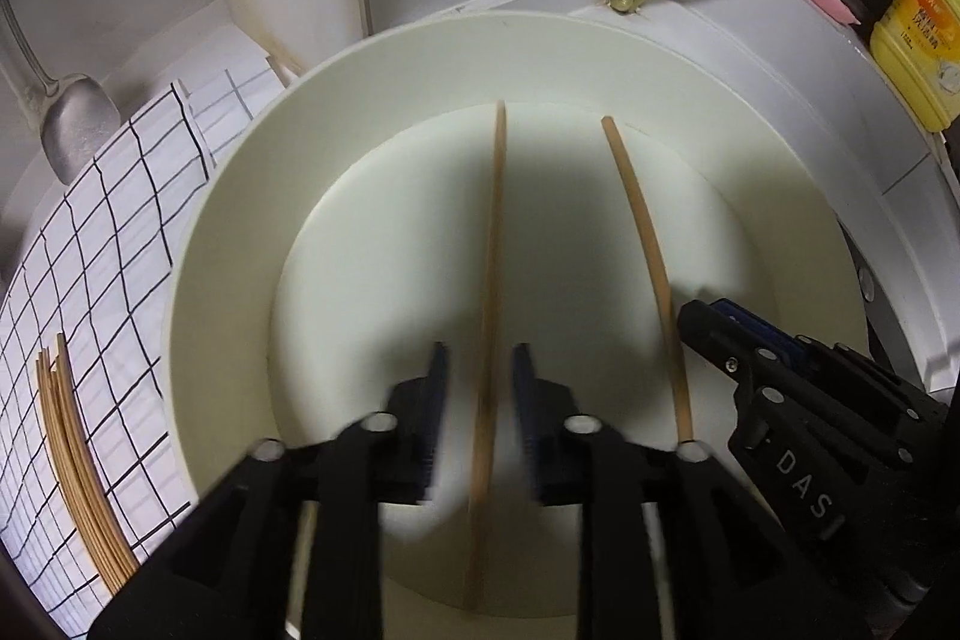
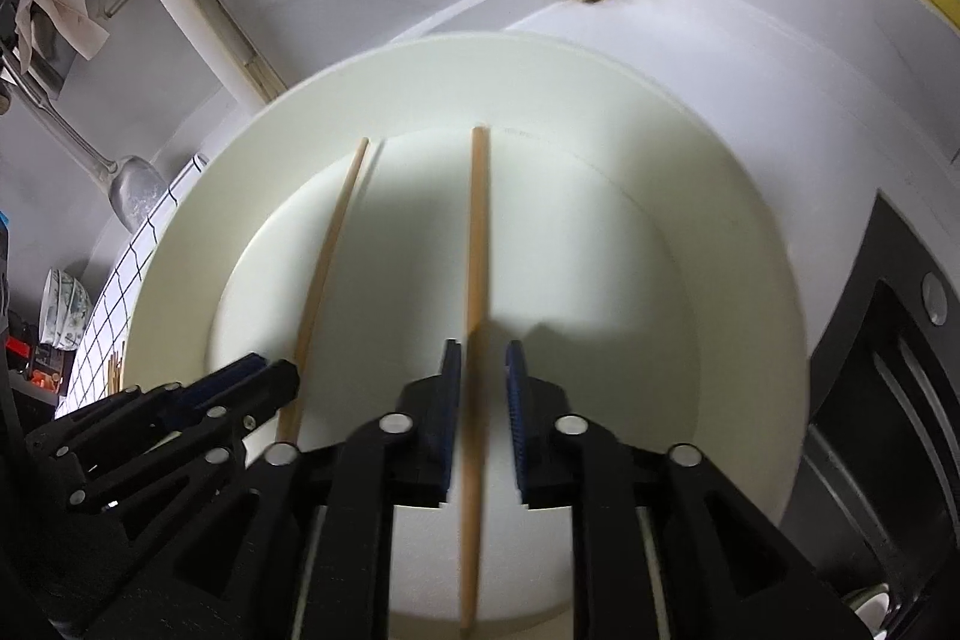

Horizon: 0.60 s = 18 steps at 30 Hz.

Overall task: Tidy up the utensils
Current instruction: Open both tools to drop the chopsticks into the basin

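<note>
Both grippers pitch steeply down, side by side, close together. Left gripper (image 1: pixel 479 370): fingers (image 1: pixel 435 388) parted, a clear gap on each side of the thin stick running between them, pads not pressing it. Right gripper (image 2: pixel 483 370): fingers (image 2: pixel 517 388) parted too, narrower gap, left pad just beside the stick, contact too close to call. In the left wrist view the right gripper sits at lower right; in the right wrist view the left gripper sits at lower left. Finger edges are a bit blurred.
</note>
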Tool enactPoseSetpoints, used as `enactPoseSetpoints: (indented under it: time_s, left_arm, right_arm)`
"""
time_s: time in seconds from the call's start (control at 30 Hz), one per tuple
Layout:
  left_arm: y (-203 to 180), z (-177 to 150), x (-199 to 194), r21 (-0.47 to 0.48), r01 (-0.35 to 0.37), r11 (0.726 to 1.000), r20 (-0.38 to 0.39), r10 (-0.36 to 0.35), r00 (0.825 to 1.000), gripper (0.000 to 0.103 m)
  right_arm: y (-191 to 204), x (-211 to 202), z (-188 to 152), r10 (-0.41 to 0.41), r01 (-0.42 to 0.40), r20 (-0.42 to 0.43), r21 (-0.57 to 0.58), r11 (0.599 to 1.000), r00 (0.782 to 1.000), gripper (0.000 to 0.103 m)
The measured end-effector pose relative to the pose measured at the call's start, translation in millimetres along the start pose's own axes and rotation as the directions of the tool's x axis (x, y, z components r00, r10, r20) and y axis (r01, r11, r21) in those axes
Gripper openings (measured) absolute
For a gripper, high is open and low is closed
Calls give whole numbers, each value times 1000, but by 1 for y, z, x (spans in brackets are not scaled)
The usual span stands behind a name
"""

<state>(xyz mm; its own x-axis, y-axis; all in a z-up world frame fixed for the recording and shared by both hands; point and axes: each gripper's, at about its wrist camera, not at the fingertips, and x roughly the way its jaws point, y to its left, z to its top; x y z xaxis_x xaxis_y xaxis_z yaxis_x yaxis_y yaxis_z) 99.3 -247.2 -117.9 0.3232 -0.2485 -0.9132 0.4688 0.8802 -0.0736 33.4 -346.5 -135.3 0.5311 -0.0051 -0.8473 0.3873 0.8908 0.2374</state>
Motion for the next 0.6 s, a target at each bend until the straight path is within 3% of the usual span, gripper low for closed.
enactPoseSetpoints:
  time_s: [0.03,0.07,0.27,0.53,0.6]
  left_arm:
    - [2,0,-4,-4,-6,1000,17,6,1000,57]
    - [3,0,-7,-8,-6,1000,33,6,999,63]
    - [12,-2,-27,-12,-12,1000,71,12,997,66]
    - [28,-15,-46,-13,-23,1000,66,24,998,73]
    - [34,-17,-52,-14,-25,1000,69,26,997,74]
  right_arm:
    - [-1,-2,0,-3,3,5,0,1000,1000,16]
    - [-2,-5,-1,-5,5,14,1,1000,1000,16]
    - [-2,-23,-8,-8,8,50,7,1000,999,16]
    - [9,-44,-18,-23,23,74,-1,1000,997,26]
    - [13,-51,-21,-27,27,87,2,1000,996,32]
